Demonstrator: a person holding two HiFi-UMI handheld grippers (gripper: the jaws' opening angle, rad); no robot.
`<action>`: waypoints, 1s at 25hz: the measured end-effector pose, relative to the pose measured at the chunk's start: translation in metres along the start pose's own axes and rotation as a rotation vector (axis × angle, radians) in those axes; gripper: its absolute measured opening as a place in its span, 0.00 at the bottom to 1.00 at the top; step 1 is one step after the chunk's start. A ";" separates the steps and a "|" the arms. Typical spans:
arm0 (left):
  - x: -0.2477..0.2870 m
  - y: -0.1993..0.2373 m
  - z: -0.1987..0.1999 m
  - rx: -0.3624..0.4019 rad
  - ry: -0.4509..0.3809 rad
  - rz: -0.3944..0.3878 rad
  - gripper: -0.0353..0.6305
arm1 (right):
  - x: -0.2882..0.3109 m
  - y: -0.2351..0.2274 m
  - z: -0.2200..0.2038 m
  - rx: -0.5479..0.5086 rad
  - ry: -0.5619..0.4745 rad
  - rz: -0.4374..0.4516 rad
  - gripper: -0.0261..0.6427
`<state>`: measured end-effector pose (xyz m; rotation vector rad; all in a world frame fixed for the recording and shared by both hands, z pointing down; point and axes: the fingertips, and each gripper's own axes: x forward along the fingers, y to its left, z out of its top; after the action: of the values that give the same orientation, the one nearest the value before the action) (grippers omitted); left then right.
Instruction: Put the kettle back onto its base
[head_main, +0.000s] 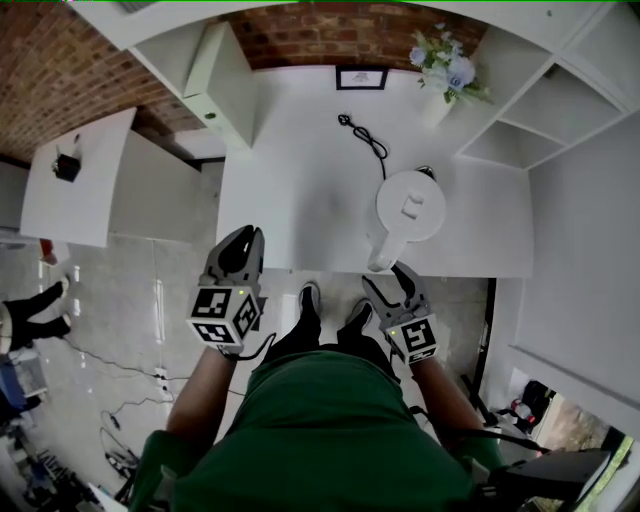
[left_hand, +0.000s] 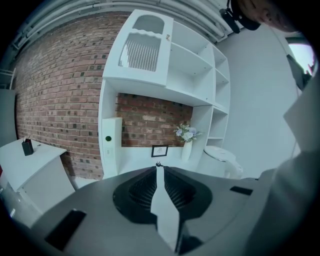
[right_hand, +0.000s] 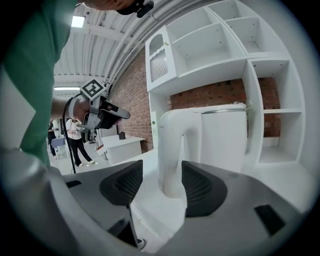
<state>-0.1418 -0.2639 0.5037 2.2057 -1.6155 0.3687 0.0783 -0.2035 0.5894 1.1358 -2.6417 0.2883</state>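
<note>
A white kettle (head_main: 410, 205) stands near the front edge of the white table (head_main: 300, 180), with its handle (head_main: 383, 255) facing me. A black cord (head_main: 365, 140) runs from behind it toward the back wall; whatever is beneath the kettle is hidden. My right gripper (head_main: 388, 278) is open, level with the handle. In the right gripper view the handle (right_hand: 172, 150) stands between the spread pads (right_hand: 200, 187) of the right gripper (right_hand: 162, 167), with a gap on the left side. My left gripper (head_main: 243, 240) is shut and empty at the table's front left. The left gripper (left_hand: 159, 167) sees the kettle (left_hand: 220, 157) far right.
A vase of flowers (head_main: 440, 75), a small picture frame (head_main: 361, 78) and a tall white box (head_main: 215, 80) line the back of the table. White shelves (head_main: 520, 130) rise on the right. A lower side table (head_main: 75, 180) stands left, with a person (head_main: 30, 305) beyond.
</note>
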 end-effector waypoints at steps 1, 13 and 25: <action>0.002 0.000 0.003 -0.002 -0.006 -0.005 0.14 | -0.007 -0.001 0.003 0.014 -0.006 -0.012 0.40; 0.030 -0.014 0.042 -0.020 -0.088 -0.097 0.14 | -0.078 -0.063 0.119 -0.029 -0.177 -0.311 0.17; 0.040 -0.039 0.096 0.036 -0.199 -0.167 0.14 | -0.088 -0.097 0.201 -0.058 -0.235 -0.405 0.14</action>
<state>-0.0942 -0.3307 0.4291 2.4497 -1.5153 0.1357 0.1776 -0.2649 0.3793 1.7357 -2.5037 -0.0017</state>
